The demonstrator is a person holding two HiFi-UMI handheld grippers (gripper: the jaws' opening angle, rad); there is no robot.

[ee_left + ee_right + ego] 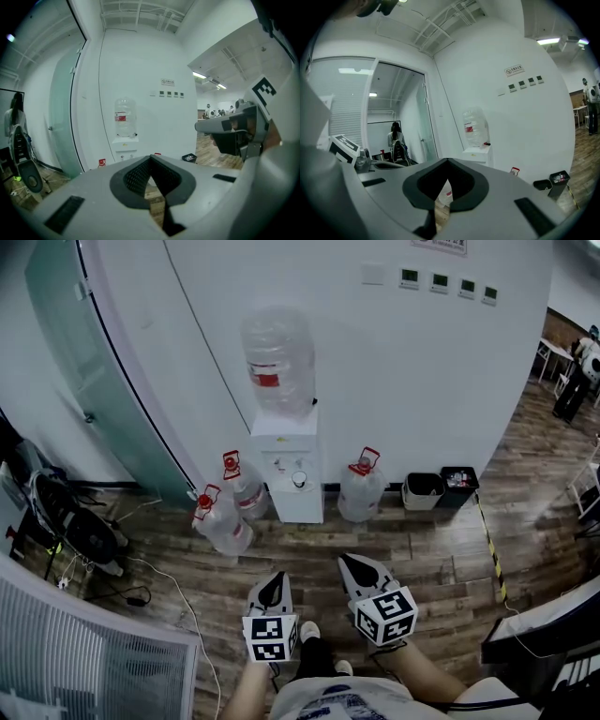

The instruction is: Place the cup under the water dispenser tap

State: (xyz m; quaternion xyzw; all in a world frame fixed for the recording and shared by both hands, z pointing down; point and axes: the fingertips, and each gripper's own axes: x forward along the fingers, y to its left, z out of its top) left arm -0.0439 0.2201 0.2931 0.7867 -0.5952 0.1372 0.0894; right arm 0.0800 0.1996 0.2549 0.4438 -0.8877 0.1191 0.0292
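Nearest, side by side and close together over the wooden floor (441, 568): left tool (277, 576) with jaws pressed together and nothing pinched, right tool (345, 560) just to its right, jaws likewise meeting at the tips and empty. Both pointed ahead and slightly down toward the water dispenser (291, 498), well apart from it. Ahead and to the left of the left tool, two red-capped jugs (225, 523) on the floor, just beside the dispenser's base. Ahead and a little right of the right tool, a third jug (360, 488), and further right two small bins (424, 490) against the wall (394, 381). Straight ahead of both tools, in the dispenser's recess below the taps, a small round cup (299, 480), far from either tool. Above it, the large inverted bottle (278, 357).
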